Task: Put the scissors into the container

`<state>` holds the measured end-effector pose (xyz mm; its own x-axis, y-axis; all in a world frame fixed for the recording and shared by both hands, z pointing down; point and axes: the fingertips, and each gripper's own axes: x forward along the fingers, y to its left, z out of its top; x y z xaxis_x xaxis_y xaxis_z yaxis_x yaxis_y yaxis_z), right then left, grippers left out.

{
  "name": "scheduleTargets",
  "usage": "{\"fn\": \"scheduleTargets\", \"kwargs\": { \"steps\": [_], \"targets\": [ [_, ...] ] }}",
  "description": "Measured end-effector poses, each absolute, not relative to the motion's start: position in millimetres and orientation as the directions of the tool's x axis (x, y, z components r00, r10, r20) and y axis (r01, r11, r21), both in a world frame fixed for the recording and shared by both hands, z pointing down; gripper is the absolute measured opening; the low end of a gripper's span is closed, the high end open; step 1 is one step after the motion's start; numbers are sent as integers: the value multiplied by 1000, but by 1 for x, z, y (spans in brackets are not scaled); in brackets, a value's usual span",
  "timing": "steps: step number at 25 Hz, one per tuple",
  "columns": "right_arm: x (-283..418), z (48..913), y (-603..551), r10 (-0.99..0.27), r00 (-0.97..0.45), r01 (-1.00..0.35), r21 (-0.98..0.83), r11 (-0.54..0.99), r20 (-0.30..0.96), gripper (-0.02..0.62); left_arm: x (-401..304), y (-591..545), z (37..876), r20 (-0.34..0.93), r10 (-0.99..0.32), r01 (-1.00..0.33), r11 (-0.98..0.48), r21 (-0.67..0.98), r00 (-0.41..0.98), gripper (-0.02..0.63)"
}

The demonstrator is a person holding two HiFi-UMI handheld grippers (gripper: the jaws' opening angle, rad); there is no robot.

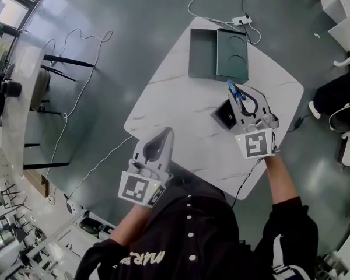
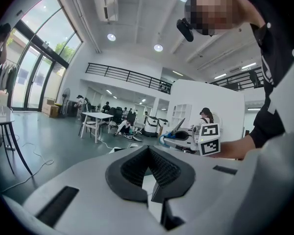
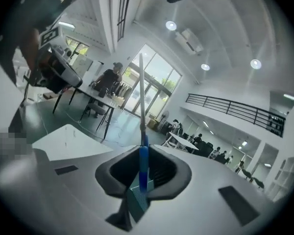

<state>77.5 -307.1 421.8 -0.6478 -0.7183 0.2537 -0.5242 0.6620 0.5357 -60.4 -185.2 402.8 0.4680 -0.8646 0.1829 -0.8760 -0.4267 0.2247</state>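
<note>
1. Right gripper (image 3: 146, 182) has its jaws clamped on the scissors (image 3: 143, 161), gripping the blue handle, with the blades sticking out past the tips.
2. From the head view, the scissors (image 1: 233, 90) are up in the air right over the small black container (image 1: 223, 115) on the white surface (image 1: 181, 98).
3. Left gripper (image 2: 149, 173) has its jaws closed on nothing, near the surface's front edge.
4. An open green box (image 1: 217, 53) sits at the far side.

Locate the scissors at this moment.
In the head view, the scissors are clamped in the right gripper, over the right side of the table, beside the small dark container.
</note>
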Motion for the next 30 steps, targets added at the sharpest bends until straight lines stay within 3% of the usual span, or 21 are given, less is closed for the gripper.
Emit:
{"fn": "scheduleTargets", "kwargs": {
  "steps": [5, 13, 23, 30],
  "targets": [
    [56, 453, -332, -690, -657, -379, 657, 651, 304, 60, -64, -195, 417, 194, -851, -865, -441, 239, 488, 26],
    [19, 509, -394, -635, -660, -7, 843, 538, 400, 60, -74, -231, 446, 204, -816, -828, -473, 301, 541, 26],
    [-2, 600, -476, -552, -607, 403, 820, 406, 572, 60, -60, -268, 471, 203, -767, -768, -506, 392, 609, 26],
    [-19, 643, -506, -482, -571, 531, 747, 400, 664, 60, -63, -294, 495, 229, -743, -750, -500, 433, 628, 26]
  ]
}}
